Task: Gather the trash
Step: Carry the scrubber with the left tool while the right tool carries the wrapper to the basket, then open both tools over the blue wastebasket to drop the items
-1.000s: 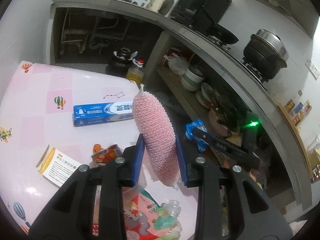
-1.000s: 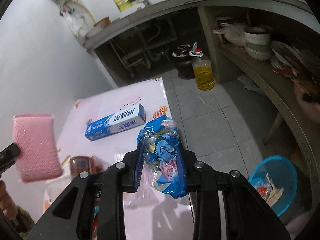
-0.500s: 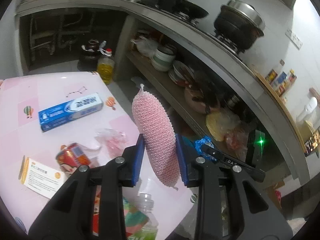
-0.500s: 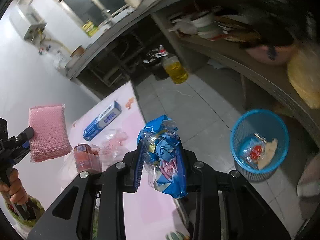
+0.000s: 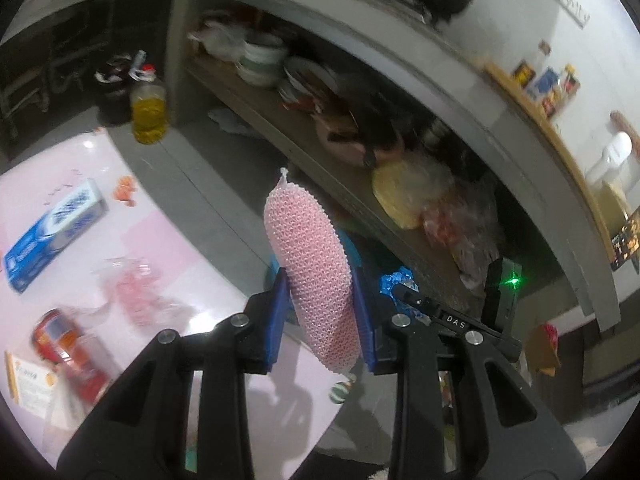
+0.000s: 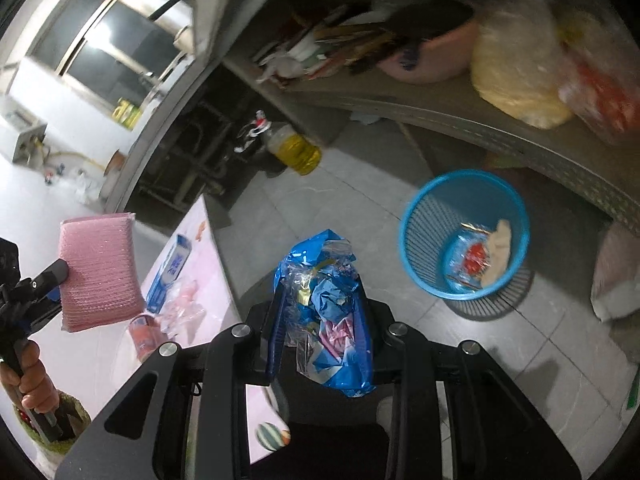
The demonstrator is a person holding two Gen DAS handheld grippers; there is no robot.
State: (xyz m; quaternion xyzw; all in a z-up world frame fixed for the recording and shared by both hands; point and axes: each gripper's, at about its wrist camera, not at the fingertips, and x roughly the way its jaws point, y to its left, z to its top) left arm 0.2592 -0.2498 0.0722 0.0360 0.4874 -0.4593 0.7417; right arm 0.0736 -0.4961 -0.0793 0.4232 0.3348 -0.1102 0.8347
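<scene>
My left gripper (image 5: 320, 312) is shut on a pink mesh scouring sponge (image 5: 308, 264), held upright past the pink table's edge; the same sponge (image 6: 98, 268) shows at the left of the right wrist view. My right gripper (image 6: 320, 320) is shut on a crumpled blue plastic wrapper (image 6: 324, 304) over the grey floor. A blue mesh waste basket (image 6: 416, 248) stands on the floor ahead and to the right of it, with wrappers inside. On the table lie a blue toothpaste box (image 5: 56, 232), a clear pink wrapper (image 5: 132, 284) and a red can (image 5: 60, 332).
A low shelf (image 6: 460, 116) crowded with bowls and bags runs behind the basket. A yellow oil bottle (image 6: 296, 148) stands on the floor near a dark pot. A leaflet (image 5: 28, 376) lies at the table's left. A hand (image 6: 32, 384) grips the left tool's handle.
Both grippers swung right, away from the table, toward the shelf. The blue basket came into the right wrist view and grew nearer. Both grips are unchanged.
</scene>
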